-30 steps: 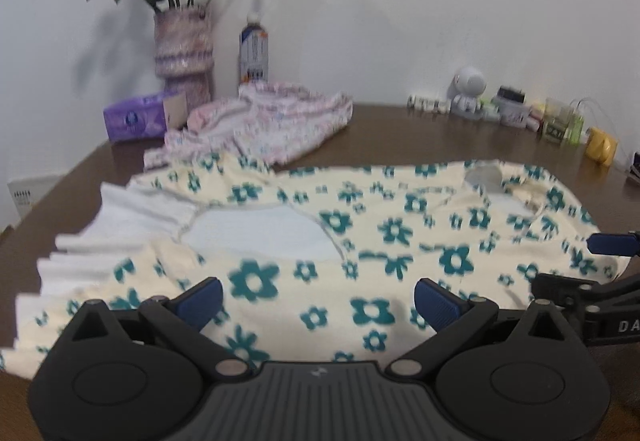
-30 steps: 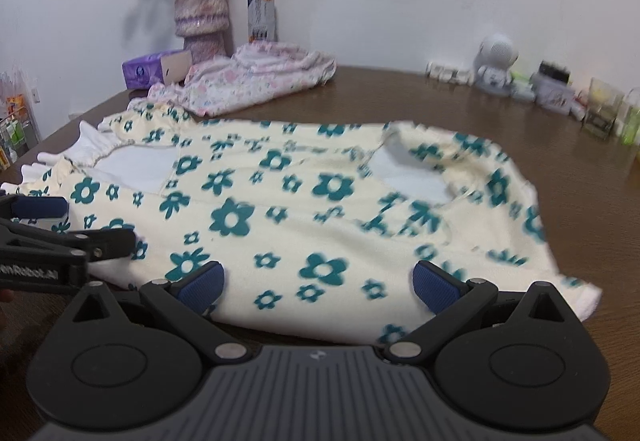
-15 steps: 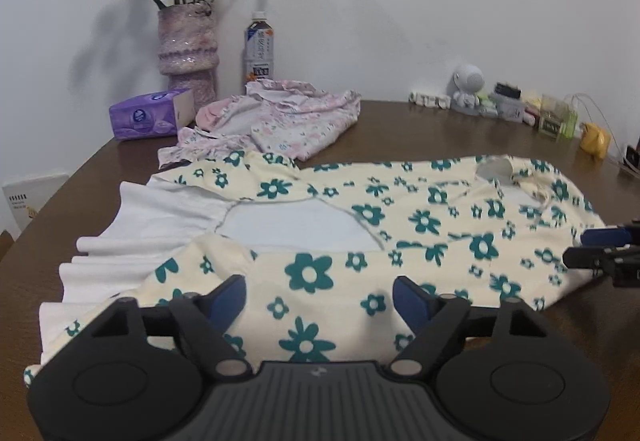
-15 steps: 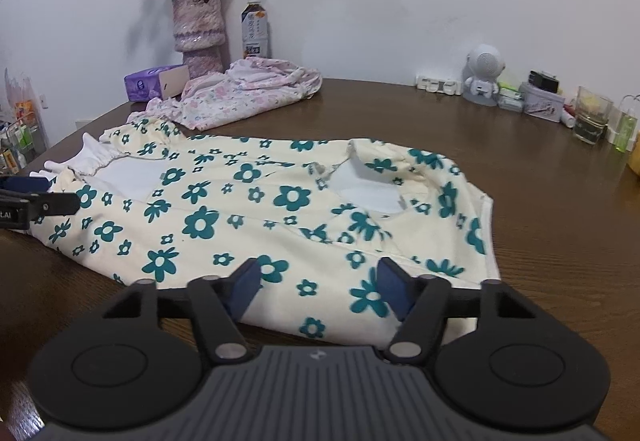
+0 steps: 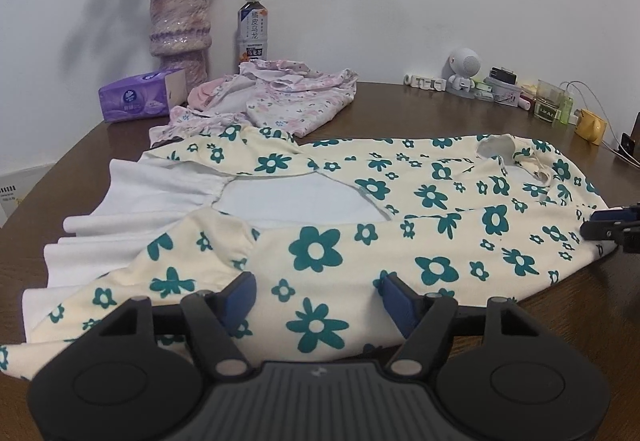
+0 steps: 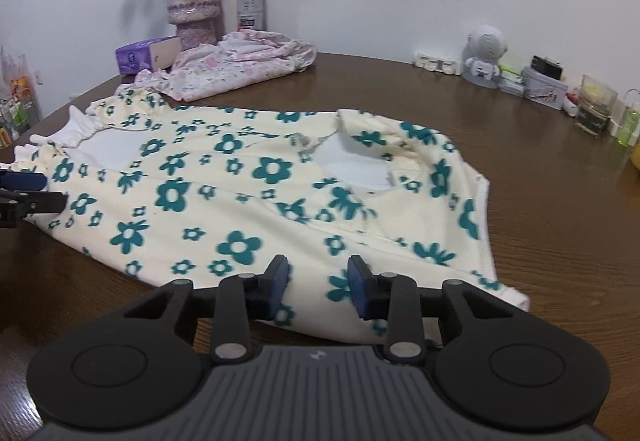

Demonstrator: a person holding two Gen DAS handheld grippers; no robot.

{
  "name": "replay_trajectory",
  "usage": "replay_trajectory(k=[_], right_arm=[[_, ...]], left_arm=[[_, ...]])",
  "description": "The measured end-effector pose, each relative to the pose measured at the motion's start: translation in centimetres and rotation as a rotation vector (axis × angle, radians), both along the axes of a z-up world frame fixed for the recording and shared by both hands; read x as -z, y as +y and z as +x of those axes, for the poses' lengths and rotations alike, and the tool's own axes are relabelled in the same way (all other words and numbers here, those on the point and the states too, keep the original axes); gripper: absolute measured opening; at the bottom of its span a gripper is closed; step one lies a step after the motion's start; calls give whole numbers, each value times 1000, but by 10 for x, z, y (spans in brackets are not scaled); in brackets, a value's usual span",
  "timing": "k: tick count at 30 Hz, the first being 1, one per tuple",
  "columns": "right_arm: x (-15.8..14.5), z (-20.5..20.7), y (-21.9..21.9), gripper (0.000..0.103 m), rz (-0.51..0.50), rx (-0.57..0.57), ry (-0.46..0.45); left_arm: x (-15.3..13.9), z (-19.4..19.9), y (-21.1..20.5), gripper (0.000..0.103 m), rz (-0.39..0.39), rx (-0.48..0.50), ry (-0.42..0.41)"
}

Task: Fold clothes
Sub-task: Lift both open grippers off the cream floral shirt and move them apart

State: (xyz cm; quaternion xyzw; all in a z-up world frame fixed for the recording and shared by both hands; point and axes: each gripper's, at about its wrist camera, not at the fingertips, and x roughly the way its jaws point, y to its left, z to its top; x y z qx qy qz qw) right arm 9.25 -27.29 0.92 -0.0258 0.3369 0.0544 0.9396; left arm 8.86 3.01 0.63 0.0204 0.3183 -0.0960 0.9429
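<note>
the worktop (image 5: 460, 113) carries our dress (image 5: 400, 201), spread flat with its near hem under both tools. the left gripper (image 5: 318, 295) has its fingers spread wide astride the hem, closing in; the right gripper (image 6: 318, 283) has been narrowing too, cloth between but seemingly not yet pinched. we should bite both layers squarely before lifting, and raise both sides evenly.

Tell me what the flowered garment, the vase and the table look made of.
Flowered garment: soft matte knit, probably cotton; it drapes, wrinkles, and has a gathered white ruffle.
Vase: likely glazed ceramic or textured glass; its mottled purple-white surface glints slightly.
Table: wood or wood-grain veneer, dark brown with a smooth semi-gloss finish; fine grain lines and soft reflections show.
</note>
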Motion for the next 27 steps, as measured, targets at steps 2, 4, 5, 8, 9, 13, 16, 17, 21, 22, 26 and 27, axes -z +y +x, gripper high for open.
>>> replay_trajectory(k=[2,4,5,8,9,13,16,17,21,22,26,27], right_arm=[[0,-2,-8,32,-9,24,-8],[1,-3,-17,30,-7,41,-13],[1,-4,-21,26,2,42,-14],[-1,-6,-29,21,2,52,-21],[-2,-7,-31,20,0,58,-25],[-4,-10,-41,22,-23,101,-41],[0,-10,-57,27,18,129,-26],[1,-11,-59,28,25,126,-25],[3,-12,-63,34,39,130,-30],[4,-12,-65,34,50,132,-31],[5,-15,-72,34,95,143,-35],[5,-15,-73,34,100,144,-35]], left_arm=[[0,0,0,69,1,0,0],[0,0,0,69,3,0,0],[0,0,0,69,3,0,0],[0,-1,0,69,3,0,-1],[0,-1,0,69,4,0,-1],[1,0,-1,69,7,-3,-1],[1,-1,-1,69,5,-9,-1],[1,-1,-1,69,5,-10,-1],[1,-1,-2,69,6,-11,-3],[1,-1,-2,69,7,-11,-3],[0,-1,-2,69,9,-12,-3],[0,-1,-2,69,7,-12,-3]])
